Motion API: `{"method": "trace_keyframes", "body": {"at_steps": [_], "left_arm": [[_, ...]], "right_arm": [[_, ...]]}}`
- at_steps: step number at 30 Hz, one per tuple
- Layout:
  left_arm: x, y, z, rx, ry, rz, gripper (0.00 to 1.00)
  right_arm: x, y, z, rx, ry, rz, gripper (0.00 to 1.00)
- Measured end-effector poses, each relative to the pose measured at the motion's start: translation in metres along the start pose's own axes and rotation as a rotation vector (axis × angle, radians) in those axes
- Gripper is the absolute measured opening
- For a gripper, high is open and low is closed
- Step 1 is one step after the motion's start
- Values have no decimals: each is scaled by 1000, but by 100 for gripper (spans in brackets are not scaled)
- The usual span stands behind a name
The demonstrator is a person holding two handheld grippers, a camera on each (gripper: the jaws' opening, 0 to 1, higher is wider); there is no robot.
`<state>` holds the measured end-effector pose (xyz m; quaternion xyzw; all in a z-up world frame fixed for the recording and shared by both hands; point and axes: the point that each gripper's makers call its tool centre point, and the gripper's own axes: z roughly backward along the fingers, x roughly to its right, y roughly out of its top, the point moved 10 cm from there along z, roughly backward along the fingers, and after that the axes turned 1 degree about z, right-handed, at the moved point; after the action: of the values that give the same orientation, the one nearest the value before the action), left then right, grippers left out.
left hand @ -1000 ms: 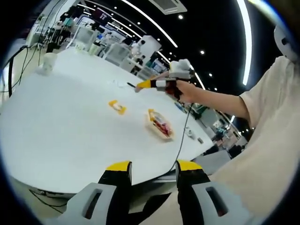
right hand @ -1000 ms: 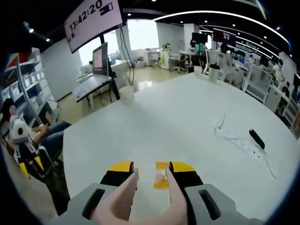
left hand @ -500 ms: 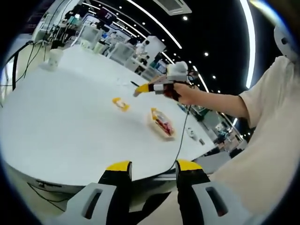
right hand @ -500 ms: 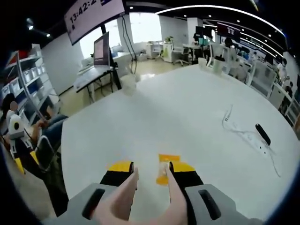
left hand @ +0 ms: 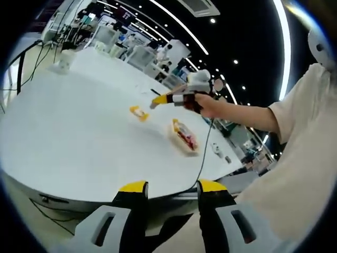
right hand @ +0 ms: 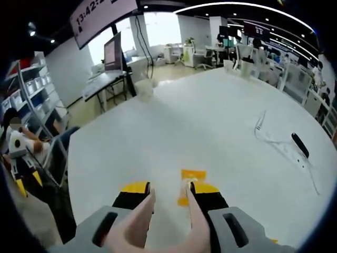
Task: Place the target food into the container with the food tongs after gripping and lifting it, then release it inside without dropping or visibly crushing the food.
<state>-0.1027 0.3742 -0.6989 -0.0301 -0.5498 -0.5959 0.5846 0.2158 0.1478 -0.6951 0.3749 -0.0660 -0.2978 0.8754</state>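
The left gripper [left hand: 171,191] hangs off the near edge of the tabletop [left hand: 68,142], its yellow-tipped jaws parted with nothing between them. The right gripper [left hand: 158,99], held in the person's hand [left hand: 206,104] on an outstretched bare forearm, reaches over the table's middle. In the right gripper view, its jaws [right hand: 171,191] clamp pale tongs [right hand: 138,221].

Counts on the white table [left hand: 68,142]

One yellow food packet [left hand: 139,112] lies near the middle; one container [left hand: 182,138] with red food sits toward the near edge; one white cup [left hand: 66,58] stands at the far edge. In the right gripper view, one pair of tongs [right hand: 167,221], one black remote [right hand: 299,145].
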Motion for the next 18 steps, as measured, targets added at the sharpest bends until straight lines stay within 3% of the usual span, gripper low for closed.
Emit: {"method": "trace_keyframes", "body": {"at_steps": [18], "left_arm": [[2, -2, 1, 18, -1, -1, 38]], "right_arm": [[4, 4, -13, 8, 11, 12, 30]]}}
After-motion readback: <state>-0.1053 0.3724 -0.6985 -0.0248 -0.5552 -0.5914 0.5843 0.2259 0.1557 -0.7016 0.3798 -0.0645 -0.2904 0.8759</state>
